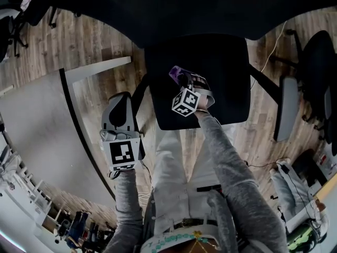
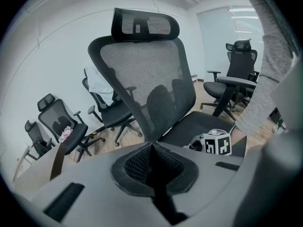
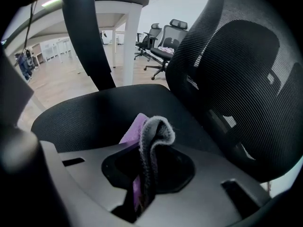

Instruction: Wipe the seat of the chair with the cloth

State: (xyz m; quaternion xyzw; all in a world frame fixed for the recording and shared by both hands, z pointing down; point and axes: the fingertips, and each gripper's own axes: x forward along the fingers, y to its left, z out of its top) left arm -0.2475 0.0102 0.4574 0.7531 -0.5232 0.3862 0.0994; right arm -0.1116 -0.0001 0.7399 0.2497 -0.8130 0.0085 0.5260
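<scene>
Over the chair seat (image 1: 221, 73), the head view shows the right gripper (image 1: 184, 82) with the purple-and-grey cloth (image 1: 176, 71) at its tip. The left gripper (image 1: 122, 99) hangs off the seat's side, above the wooden floor (image 1: 89, 96).

Left gripper view: the jaws are pressed together on nothing, with the seat ahead and to their right.

Right gripper view: the jaws pinch the folded cloth, with the seat just beyond.

The cloth is in hand at the seat. No wiped patch can be told, so the wiping appears mostly still to do.

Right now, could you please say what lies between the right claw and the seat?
Only the cloth, pinched in the right claw; the right gripper view shows it.
</scene>
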